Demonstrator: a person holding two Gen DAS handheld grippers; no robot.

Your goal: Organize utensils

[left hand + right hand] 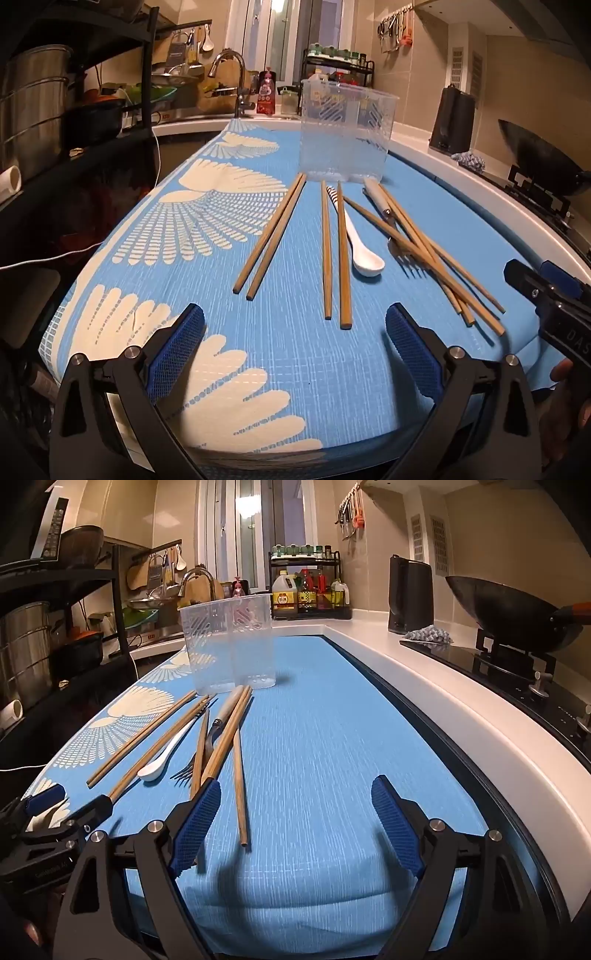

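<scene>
**Grippers wide and empty over loose utensils**

Left gripper and right gripper: both spread wide, nothing between the pads, low over the blue cloth on the desk.
Chopsticks: several, scattered; likely light, stiff, prone to roll; best pinched mid-shaft.
Spoon: white, probably ceramic, smooth, breakable; take by handle.
Fork: partly under crossed chopsticks.
Clear container: upright just behind the utensils, empty

Each gripper, the left gripper and the right gripper, is built from black angular arms joined by round silver bolts. The fingers are faced with blue cross-hatched pads. White lettering is printed on the black housings.
</scene>
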